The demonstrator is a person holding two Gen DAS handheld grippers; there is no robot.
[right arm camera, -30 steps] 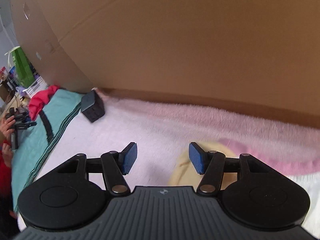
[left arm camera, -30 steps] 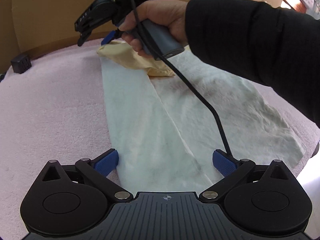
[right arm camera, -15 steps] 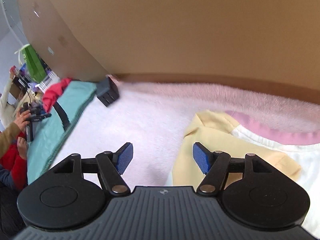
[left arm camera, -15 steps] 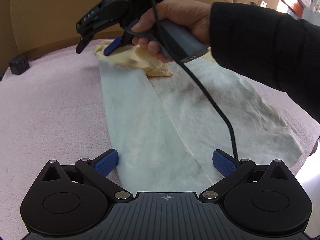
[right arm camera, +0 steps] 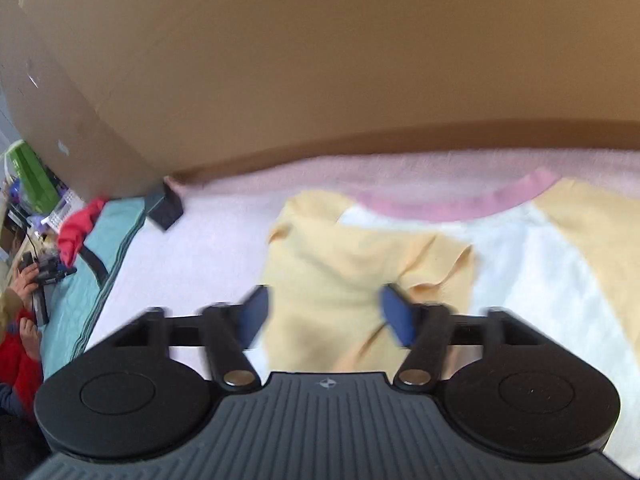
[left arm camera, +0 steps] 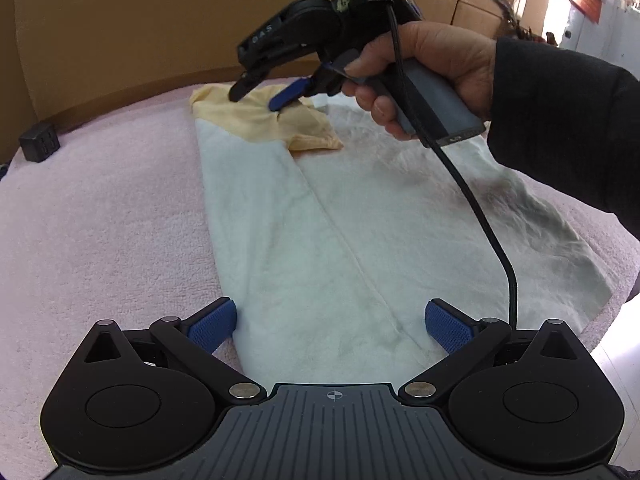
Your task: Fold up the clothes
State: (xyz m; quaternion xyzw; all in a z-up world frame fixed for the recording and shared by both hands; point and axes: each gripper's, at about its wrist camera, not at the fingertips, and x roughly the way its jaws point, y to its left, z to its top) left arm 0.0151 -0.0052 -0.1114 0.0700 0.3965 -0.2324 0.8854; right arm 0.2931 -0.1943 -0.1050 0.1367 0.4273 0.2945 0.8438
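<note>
pink towel [left arm camera: 100, 208] | black box [left arm camera: 39, 144] | cardboard wall [right arm camera: 320, 60]

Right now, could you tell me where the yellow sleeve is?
The yellow sleeve lies folded over the shirt's far left corner, directly beneath the open right gripper.

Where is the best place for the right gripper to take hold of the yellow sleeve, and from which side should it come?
Probably at the sleeve's loose cuff edge. The yellow sleeve lies folded over the white shirt body, and its cuff end is wrinkled and raised, which gives the fingers a lip. The right gripper, open above it, should come down from above, one finger under that edge.
</note>
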